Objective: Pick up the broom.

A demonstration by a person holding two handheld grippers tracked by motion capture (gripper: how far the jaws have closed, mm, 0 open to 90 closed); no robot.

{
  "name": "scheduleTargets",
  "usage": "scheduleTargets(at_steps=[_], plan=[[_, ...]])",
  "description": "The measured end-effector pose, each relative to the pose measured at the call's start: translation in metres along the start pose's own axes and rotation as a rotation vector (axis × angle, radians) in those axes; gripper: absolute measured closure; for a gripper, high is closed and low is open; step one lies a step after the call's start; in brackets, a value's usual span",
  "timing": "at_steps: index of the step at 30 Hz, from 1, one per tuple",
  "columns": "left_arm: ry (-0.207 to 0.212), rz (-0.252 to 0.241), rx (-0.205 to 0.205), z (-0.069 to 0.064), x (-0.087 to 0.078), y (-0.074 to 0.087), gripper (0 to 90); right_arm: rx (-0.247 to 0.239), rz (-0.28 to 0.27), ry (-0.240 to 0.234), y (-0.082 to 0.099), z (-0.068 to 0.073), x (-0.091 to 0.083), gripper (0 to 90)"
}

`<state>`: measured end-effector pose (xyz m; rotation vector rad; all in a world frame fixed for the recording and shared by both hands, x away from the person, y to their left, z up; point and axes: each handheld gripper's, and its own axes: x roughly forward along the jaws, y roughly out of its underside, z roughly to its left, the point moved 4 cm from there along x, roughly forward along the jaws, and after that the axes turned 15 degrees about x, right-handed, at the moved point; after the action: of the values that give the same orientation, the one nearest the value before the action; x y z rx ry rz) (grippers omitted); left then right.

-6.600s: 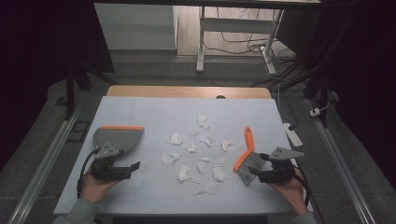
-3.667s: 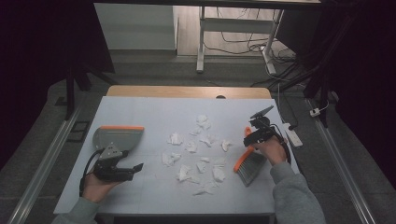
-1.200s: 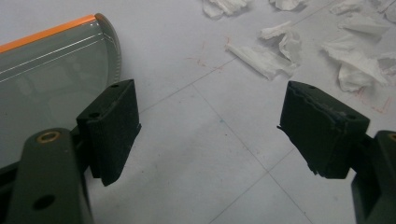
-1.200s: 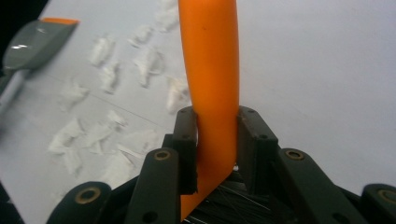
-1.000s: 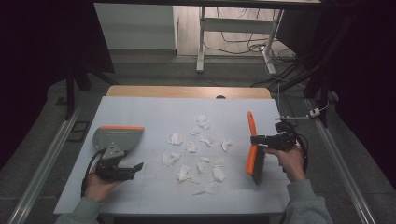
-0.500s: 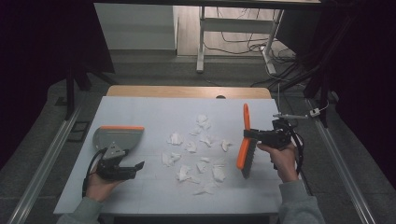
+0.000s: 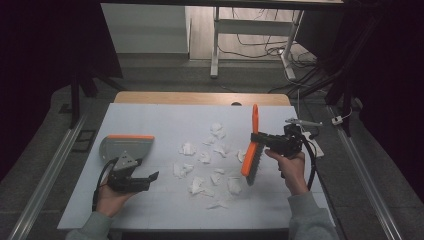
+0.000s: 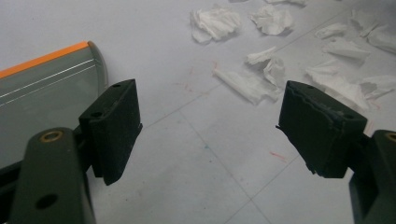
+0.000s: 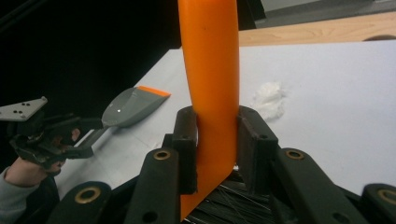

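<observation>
Several crumpled white paper scraps lie scattered on the middle of the white table top. My right gripper is shut on the orange handle of a brush, which it holds upright with the black bristles down, at the scraps' right edge. In the right gripper view the jaws clamp the handle of the brush from both sides. A grey dustpan with an orange rim lies flat at the left. My left gripper rests just in front of it, open with nothing between its jaws; in its own view, the dustpan shows left and scraps ahead.
The table's wooden far edge runs along the back. A small white block with a cable lies at the right edge beside my right hand. Metal rails flank the table on the dark floor. Bare surface lies near the front edge.
My right gripper has carried the brush leftward, up to the right edge of the scraps. The left gripper and the dustpan have stayed put.
</observation>
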<state>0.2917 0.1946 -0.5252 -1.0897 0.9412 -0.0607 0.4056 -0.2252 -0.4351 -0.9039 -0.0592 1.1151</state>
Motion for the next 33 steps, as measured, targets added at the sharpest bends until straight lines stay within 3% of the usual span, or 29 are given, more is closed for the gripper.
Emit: scheduleTargets(at_steps=[11,18,24,33], plan=[[0.029,-0.031,0.02,-0.007,0.0,-0.012,22.1,-0.004,-0.073,-0.017,0.001,0.017,0.008,70.9],[0.064,-0.058,0.061,-0.022,0.006,-0.032,22.1,0.0,-0.115,-0.03,0.001,0.028,0.011,70.8],[0.097,-0.075,0.09,-0.034,0.016,-0.052,22.1,-0.008,-0.134,-0.013,0.005,0.033,0.018,70.8],[0.166,-0.13,0.146,-0.062,0.025,-0.088,22.0,-0.015,-0.153,-0.012,0.011,0.042,0.032,70.8]])
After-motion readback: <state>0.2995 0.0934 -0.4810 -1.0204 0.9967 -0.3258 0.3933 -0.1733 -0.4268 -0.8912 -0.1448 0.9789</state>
